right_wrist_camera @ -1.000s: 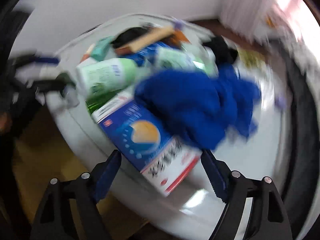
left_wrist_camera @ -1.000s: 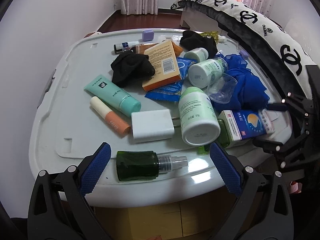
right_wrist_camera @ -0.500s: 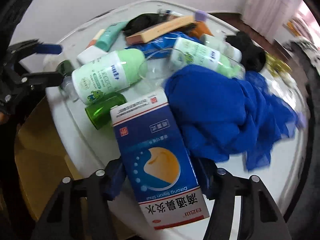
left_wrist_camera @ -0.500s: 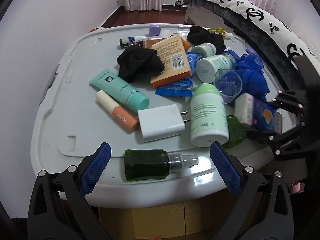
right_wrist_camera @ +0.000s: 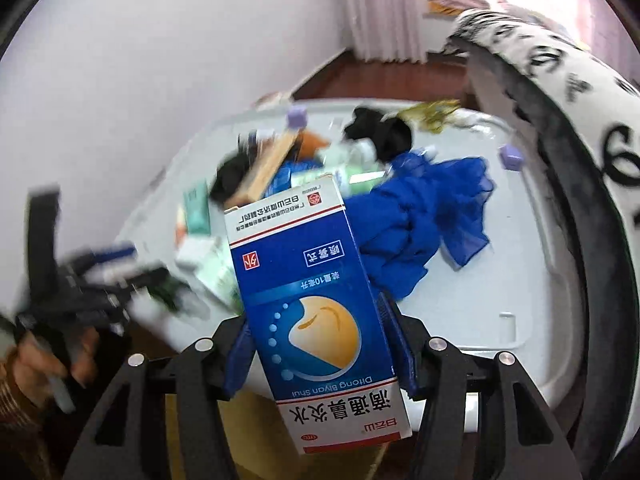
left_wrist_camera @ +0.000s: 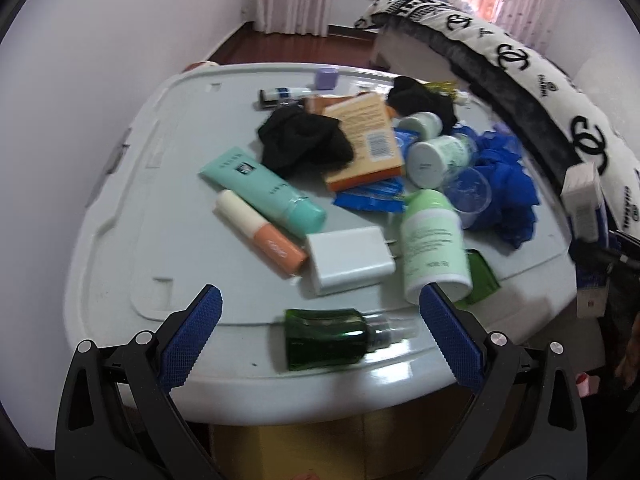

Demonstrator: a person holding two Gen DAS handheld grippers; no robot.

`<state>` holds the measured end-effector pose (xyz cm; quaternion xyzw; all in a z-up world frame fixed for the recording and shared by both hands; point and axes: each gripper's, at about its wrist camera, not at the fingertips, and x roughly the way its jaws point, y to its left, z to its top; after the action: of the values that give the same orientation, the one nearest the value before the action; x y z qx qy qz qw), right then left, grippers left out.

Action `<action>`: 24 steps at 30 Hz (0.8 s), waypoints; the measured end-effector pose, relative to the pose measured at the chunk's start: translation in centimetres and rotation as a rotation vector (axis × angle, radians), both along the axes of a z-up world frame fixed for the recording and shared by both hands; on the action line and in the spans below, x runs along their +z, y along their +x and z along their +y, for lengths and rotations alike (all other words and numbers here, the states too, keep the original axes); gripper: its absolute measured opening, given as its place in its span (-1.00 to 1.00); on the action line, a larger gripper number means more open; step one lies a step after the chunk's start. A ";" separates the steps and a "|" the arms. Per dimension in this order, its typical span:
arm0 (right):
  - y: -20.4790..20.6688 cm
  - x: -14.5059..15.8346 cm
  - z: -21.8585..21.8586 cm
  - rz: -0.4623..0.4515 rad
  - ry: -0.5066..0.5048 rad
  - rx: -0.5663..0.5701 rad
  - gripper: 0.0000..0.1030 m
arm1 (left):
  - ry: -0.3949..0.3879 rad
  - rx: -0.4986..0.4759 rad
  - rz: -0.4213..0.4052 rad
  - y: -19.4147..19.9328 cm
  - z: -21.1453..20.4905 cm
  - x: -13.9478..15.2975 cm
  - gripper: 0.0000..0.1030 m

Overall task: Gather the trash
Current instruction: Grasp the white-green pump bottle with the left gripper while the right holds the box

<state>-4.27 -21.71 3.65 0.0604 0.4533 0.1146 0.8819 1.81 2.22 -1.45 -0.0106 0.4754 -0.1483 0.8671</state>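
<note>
My right gripper (right_wrist_camera: 320, 344) is shut on a blue and white medicine box (right_wrist_camera: 312, 304) and holds it lifted above the grey bin lid (right_wrist_camera: 480, 300); the box also shows at the right edge of the left wrist view (left_wrist_camera: 584, 204). My left gripper (left_wrist_camera: 320, 320) is open and empty at the lid's near edge, with a green spray bottle (left_wrist_camera: 328, 338) lying between its fingers. Behind it lie a white charger (left_wrist_camera: 350, 260), a pale green bottle (left_wrist_camera: 432, 240), a teal tube (left_wrist_camera: 264, 192) and a peach tube (left_wrist_camera: 260, 232).
Further back on the lid (left_wrist_camera: 160, 200) are black cloths (left_wrist_camera: 304, 140), an orange box (left_wrist_camera: 364, 140), a blue scarf (left_wrist_camera: 504, 184), a clear cup (left_wrist_camera: 468, 196) and small bottles. A bed with a logo blanket (left_wrist_camera: 540, 80) runs along the right. A white wall is at the left.
My right gripper closed on the medicine box and lifted it off the lid, up and to the right. My left gripper pulled back slightly and stayed open.
</note>
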 end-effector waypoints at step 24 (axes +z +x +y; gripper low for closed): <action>-1.4 0.5 -1.7 -0.107 0.059 -0.052 0.11 | 0.134 -0.107 0.013 5.4 -11.3 -3.7 -0.08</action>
<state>-5.65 -23.43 4.16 0.0919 0.4002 0.1082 0.9053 7.21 -9.05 -5.15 0.0719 0.4898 -0.1624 0.8536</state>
